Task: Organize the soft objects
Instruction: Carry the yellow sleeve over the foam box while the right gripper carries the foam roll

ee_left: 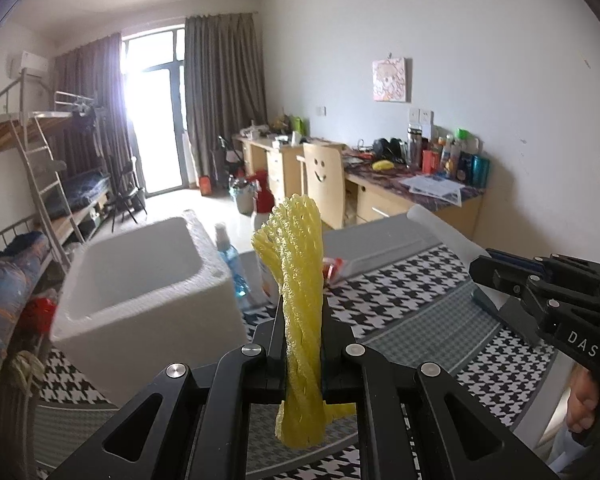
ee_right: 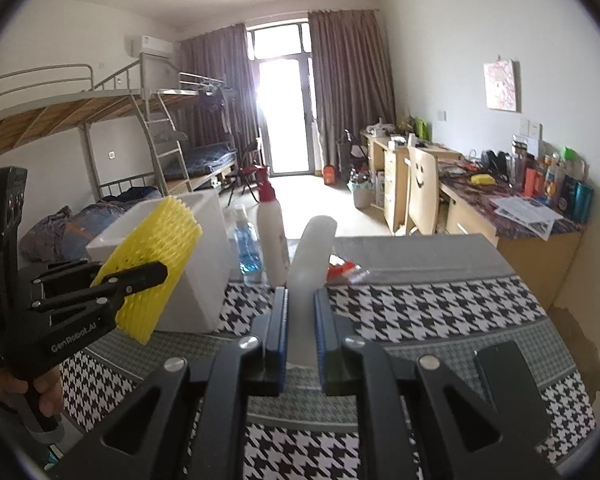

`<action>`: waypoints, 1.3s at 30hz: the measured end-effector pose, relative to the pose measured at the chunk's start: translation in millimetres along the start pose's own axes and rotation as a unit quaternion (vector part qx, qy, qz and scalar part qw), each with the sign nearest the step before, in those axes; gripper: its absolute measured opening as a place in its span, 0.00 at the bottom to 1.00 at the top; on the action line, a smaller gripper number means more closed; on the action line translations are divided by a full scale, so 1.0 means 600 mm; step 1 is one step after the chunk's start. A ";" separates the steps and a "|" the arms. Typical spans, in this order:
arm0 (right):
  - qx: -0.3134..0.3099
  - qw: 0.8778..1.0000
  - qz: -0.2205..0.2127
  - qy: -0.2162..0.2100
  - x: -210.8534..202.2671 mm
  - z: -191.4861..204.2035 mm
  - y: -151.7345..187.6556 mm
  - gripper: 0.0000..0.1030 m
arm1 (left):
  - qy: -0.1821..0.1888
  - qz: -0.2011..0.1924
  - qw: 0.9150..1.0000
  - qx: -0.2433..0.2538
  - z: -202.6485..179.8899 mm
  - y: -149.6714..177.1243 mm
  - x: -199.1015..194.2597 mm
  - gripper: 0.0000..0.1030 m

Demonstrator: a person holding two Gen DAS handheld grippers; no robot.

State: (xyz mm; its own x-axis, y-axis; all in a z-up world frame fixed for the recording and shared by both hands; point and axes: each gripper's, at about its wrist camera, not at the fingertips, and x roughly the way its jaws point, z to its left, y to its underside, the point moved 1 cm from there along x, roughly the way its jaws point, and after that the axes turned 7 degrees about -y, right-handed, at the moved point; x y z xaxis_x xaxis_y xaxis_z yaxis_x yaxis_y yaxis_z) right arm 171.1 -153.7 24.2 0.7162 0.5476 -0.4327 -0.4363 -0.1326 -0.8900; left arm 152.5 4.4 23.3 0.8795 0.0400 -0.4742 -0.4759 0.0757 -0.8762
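Left wrist view: left gripper [ee_left: 303, 344] clamps the yellow foam net [ee_left: 300, 280] above the houndstooth table [ee_left: 412, 300], white foam box [ee_left: 140, 280] and blue bottle [ee_left: 232, 264] ahead. Right gripper [ee_right: 300, 332] pinches a white foam sheet [ee_right: 310, 264].

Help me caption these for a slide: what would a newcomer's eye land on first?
First, the yellow foam net, pinched upright in the left gripper over the houndstooth tablecloth. Next, the white foam sheet clamped in the right gripper. Behind them, an open white foam box stands at the table's left, beside a blue bottle.
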 end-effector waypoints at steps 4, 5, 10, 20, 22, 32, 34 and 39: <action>-0.009 1.000 -0.010 -0.012 0.004 0.013 -0.019 0.15 | -0.008 -0.007 1.000 -0.005 0.012 -0.010 -0.007 0.11; -0.009 1.000 -0.012 -0.014 0.006 0.015 -0.022 0.15 | -0.009 -0.009 1.000 -0.007 0.016 -0.012 -0.010 0.11; -0.017 0.999 -0.017 -0.024 0.016 0.024 -0.041 0.15 | -0.021 -0.020 1.000 -0.009 0.031 -0.022 -0.014 0.11; -0.035 0.998 -0.024 -0.043 0.034 0.048 -0.069 0.15 | -0.042 -0.035 0.998 -0.014 0.055 -0.041 -0.019 0.11; -0.039 0.998 -0.025 -0.047 0.038 0.053 -0.075 0.15 | -0.048 -0.038 0.998 -0.014 0.061 -0.043 -0.020 0.11; -0.058 0.996 -0.020 -0.065 0.066 0.080 -0.097 0.15 | -0.081 -0.047 0.995 -0.020 0.089 -0.052 -0.015 0.11; -0.063 0.996 -0.017 -0.066 0.072 0.087 -0.099 0.15 | -0.084 -0.048 0.995 -0.023 0.095 -0.053 -0.015 0.11; -0.076 0.994 -0.014 -0.073 0.086 0.106 -0.108 0.15 | -0.097 -0.045 0.994 -0.031 0.111 -0.053 -0.009 0.11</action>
State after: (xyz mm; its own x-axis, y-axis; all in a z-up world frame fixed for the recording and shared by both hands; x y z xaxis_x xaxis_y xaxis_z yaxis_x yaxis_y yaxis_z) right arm 201.6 -64.4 68.4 0.6355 0.6653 -0.3917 -0.3213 -0.2334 -0.9178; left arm 163.2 68.3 59.3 0.8992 0.2281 -0.3733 -0.3888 0.0259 -0.9209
